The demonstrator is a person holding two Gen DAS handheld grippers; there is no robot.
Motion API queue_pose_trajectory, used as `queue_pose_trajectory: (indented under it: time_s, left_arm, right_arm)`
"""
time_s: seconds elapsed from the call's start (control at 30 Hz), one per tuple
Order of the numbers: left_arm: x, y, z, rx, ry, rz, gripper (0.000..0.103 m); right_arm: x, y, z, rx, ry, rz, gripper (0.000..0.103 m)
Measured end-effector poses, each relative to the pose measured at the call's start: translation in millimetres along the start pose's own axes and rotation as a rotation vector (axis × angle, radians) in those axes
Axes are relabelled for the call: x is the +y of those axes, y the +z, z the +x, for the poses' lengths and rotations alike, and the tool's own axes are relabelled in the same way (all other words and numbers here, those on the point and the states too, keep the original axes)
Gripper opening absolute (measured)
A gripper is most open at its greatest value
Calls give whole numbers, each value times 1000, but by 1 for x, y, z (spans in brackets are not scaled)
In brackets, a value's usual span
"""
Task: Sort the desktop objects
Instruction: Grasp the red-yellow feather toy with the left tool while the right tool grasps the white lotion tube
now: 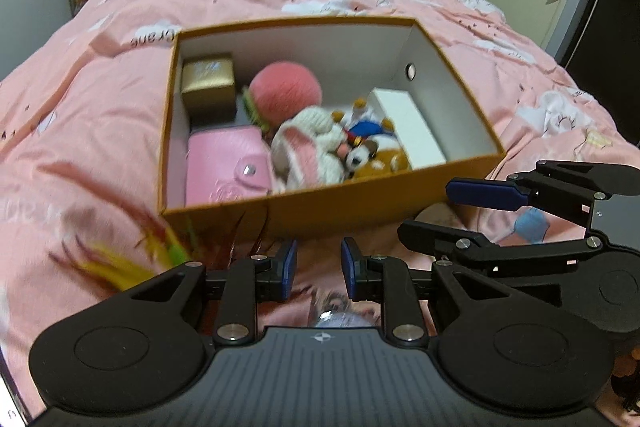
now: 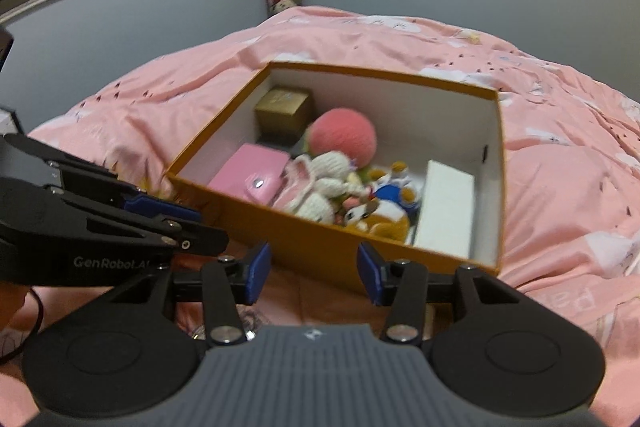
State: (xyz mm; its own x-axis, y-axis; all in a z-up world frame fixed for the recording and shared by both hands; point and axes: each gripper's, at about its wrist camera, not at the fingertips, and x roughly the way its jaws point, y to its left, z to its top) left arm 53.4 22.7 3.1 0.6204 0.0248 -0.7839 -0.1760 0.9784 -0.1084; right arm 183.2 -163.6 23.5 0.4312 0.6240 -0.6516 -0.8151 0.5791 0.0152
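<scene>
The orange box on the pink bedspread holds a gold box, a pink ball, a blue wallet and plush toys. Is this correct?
Not quite: the wallet is pink, not blue, as the left wrist view shows. The orange box does sit on the pink bedspread and holds the gold box, pink ball and plush toys.

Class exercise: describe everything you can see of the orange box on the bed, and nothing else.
The orange box is an open, lidless rectangular carton, seemingly cardboard, orange outside and white inside, with a small round hole in one end wall. It sits upright on the pink bedcover. Inside lie a gold cube box, a pink ball, a pink wallet, plush toys and a white box. Neither gripper touches it.
</scene>
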Motion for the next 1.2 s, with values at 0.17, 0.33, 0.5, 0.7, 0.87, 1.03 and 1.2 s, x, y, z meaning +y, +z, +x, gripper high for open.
queue_pose_trajectory:
  time_s: [0.17,0.33,0.5,0.7,0.87,1.03,1.2]
  left_arm:
    - [11,-10,0,44,11,-18,26]
    - [22,-20,2,149,1,-46,26]
    - [34,-29,0,222,-2,-64,26]
    - [49,-30,-8,209,36,-90,28]
    - [57,-26,-11,184,123,-69,47]
    - [53,-25,-2,147,191,15,61]
    - [51,-25,23,168,223,29,62]
  right_arm:
    - [14,-8,9,59,39,-24,51]
    - [27,-19,17,124,83,-45,50]
    - [27,-25,25,190,112,-15,50]
    - [21,-32,33,242,168,52,50]
    - [21,-33,38,260,190,63,50]
    - [16,-35,43,276,193,87,50]
    - [9,-36,48,289,180,116,50]
